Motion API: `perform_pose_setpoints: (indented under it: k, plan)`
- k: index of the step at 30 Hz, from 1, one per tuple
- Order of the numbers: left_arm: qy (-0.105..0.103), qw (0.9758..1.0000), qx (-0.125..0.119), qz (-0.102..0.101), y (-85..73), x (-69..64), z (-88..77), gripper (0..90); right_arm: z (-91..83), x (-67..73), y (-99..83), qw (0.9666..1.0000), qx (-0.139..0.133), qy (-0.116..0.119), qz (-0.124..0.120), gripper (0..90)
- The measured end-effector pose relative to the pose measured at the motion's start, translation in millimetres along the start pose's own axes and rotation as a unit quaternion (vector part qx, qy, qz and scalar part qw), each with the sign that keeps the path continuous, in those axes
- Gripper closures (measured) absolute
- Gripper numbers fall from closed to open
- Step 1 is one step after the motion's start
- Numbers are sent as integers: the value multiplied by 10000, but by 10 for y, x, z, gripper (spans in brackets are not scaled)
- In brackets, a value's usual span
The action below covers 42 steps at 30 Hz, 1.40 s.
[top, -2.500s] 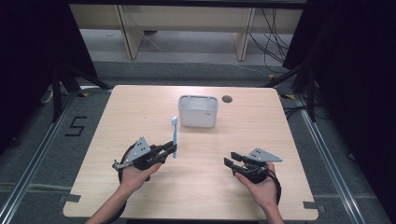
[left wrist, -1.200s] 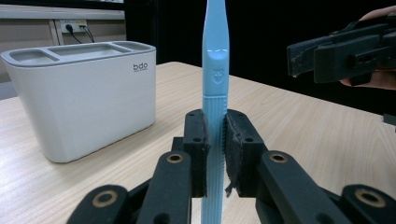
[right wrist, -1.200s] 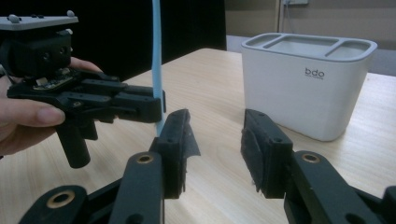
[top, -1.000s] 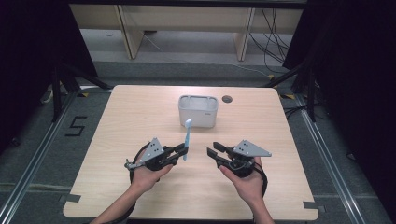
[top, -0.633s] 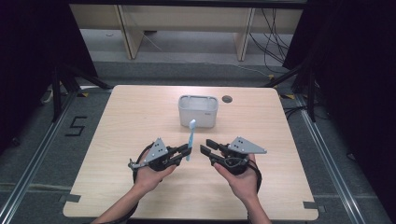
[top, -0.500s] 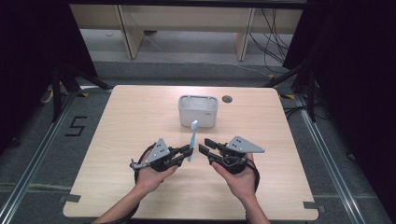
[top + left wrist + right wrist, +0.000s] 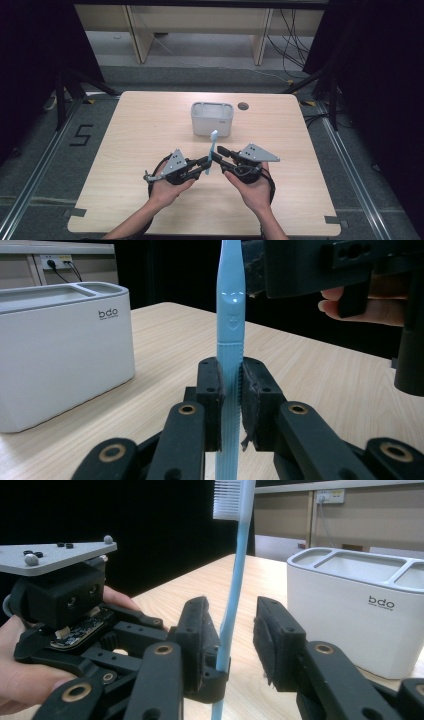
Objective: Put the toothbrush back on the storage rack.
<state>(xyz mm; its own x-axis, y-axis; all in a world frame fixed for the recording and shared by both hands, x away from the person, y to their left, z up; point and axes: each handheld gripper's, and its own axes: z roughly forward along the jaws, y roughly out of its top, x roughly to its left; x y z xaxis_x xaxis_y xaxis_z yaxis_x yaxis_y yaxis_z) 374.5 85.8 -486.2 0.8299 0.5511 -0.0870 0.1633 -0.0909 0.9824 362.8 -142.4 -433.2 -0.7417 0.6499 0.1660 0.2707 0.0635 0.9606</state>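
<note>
Lettering "bdo" marks the holder [image 7: 60,350] (white); left claw [image 7: 231,390] clamps toothbrush [image 7: 231,340], right claw [image 7: 235,640] closing, untouching.

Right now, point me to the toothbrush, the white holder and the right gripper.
toothbrush [image 7: 231,315]: left gripper view, on the blue handle.
white holder [image 7: 212,120]: high view, on its front wall.
right gripper [image 7: 234,645]: right gripper view, midway between its jaws.

White plastic compartmented holder [image 7: 212,119] marked "bdo" stands on light wooden table [image 7: 140,130]; dark round grommet hole [image 7: 243,106] just beside it.
</note>
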Motion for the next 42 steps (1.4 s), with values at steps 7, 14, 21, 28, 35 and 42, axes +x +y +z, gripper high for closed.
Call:
perform_pose_setpoints:
  k: [7, 14, 21, 28, 35, 42]
  plan:
    - [-47, 10000, -27, 1, 8, -35, 18, 787, 19, -9, -14, 10000, -54, 1, 55, 712]
    - [-83, 10000, -27, -3, 14, -51, 31, 786, 27, -22, -34, 9998, -101, 82, 153, 818]
    - [-119, 9999, -16, 90, 14, -57, 51, 780, 24, -27, -24, 9999, -107, 69, 63, 854]
    - [140, 9992, 61, 369, -1, -7, -25, 535, -16, -52, 8, 9998, -203, -60, 34, 856]
    - [620, 9966, 329, 423, -107, 169, -358, 428, -56, -127, 34, 9992, -291, -271, 0, 855]
    - [1232, 9922, 189, 58, -240, 397, -785, 389, -94, -197, 68, 9984, -365, -428, -7, 855]
